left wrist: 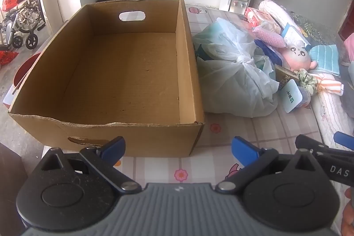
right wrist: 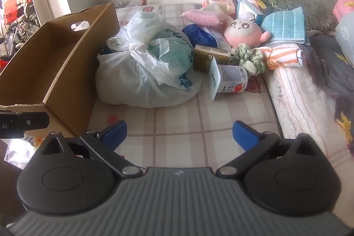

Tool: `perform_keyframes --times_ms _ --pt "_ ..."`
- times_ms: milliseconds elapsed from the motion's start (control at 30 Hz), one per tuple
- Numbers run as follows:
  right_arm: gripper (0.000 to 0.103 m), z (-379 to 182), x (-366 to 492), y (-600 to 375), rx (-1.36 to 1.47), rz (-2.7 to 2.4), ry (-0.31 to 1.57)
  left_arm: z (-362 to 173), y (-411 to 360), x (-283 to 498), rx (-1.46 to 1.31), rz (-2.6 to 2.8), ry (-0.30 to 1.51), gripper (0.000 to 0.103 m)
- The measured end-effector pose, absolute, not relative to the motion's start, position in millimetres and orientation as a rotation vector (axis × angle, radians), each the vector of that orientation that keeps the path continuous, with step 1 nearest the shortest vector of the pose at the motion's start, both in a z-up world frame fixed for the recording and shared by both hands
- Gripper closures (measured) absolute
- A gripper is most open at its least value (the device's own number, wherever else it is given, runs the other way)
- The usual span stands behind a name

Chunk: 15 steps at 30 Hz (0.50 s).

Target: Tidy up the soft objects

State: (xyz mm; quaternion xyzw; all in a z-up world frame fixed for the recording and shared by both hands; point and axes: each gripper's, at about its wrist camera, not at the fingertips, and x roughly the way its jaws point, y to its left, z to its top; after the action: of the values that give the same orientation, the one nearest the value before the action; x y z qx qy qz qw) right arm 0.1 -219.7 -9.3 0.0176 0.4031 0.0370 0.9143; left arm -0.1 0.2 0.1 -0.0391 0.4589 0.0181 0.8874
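— Cardboard first: the box (left wrist: 124,63) sits on the bed (right wrist: 199,125) with nothing in it, straight ahead of my left claw (left wrist: 178,148), whose jaws stand wide and hold nothing.

— And the soft things?

— All on the far side of the box from that claw, heaped past the tied plastic bag (right wrist: 146,68) that leans against the box wall. The pink plush toy (right wrist: 243,33) lies behind the bag, a blue towel (right wrist: 285,24) just beside it and a striped rolled cloth (right wrist: 285,56) in front, its long axis running across my view.

— Which claw goes?

— My right claw (right wrist: 179,134), I'd judge: wide open, empty, and nearer the heap, which lies ahead and slightly right of it.
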Motion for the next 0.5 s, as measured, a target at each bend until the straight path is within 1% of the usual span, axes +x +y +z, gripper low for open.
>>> perform_keyframes --times_ms 167,500 --pt "0.001 -8.4 1.3 -219.2 0.034 0.077 0.829 2.7 0.7 -3.1 -0.079 0.043 0.934 0.001" --pt "0.001 -6.2 4.7 -220.8 0.012 0.065 0.830 -1.9 -3.5 -0.6 -0.066 0.031 0.960 0.001"
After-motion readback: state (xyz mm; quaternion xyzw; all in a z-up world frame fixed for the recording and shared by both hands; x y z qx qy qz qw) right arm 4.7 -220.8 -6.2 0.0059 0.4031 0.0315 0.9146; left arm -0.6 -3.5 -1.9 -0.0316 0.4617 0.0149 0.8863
